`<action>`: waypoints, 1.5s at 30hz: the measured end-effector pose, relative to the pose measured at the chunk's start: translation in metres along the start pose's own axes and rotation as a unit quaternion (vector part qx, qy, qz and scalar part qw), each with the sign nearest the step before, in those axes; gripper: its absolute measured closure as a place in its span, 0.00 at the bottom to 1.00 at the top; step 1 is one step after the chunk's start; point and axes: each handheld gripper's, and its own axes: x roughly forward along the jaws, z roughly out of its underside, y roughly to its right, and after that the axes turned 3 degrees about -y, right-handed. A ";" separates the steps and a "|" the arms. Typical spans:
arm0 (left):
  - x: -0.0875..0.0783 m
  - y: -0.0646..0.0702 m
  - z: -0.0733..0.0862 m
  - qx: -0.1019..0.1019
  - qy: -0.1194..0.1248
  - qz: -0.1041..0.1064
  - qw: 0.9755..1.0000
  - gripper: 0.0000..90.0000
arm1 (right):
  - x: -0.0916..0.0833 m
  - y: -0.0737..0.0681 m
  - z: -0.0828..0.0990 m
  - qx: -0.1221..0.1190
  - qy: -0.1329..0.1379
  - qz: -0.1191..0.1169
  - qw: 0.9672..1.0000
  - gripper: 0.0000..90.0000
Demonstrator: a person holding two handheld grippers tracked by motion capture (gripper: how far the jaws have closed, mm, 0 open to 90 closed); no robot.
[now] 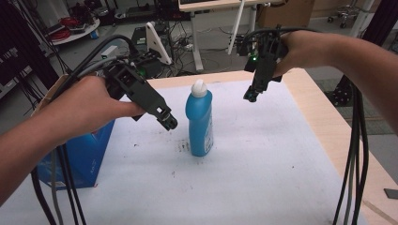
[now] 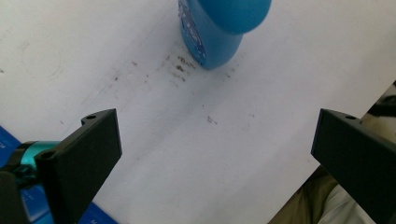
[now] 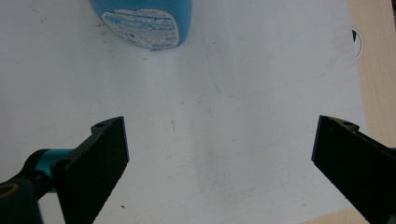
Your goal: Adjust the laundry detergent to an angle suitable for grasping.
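A blue bottle (image 1: 200, 123) with a white angled cap stands upright in the middle of the white sheet (image 1: 263, 159). My left gripper (image 1: 168, 119) hovers just left of the bottle at mid height, open, nothing between its jaws. My right gripper (image 1: 251, 95) hangs above and to the right of the bottle, pointing down, also open and empty. In the left gripper view the bottle (image 2: 215, 32) stands at the top between the wide-apart jaws of the left gripper (image 2: 217, 154). In the right gripper view the bottle's labelled base (image 3: 144, 23) shows at the top left, beyond the right gripper (image 3: 219, 163).
A blue carton (image 1: 82, 157) stands at the table's left edge under my left forearm. Black cables (image 1: 354, 154) hang down at the right over the bare wooden table edge (image 1: 324, 117). Small dark specks (image 2: 180, 65) lie on the sheet near the bottle's base.
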 end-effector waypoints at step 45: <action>0.028 0.020 -0.071 -0.137 0.016 -0.001 0.990 0.02 | 0.015 -0.019 0.047 0.023 -0.011 0.003 1.000 0.03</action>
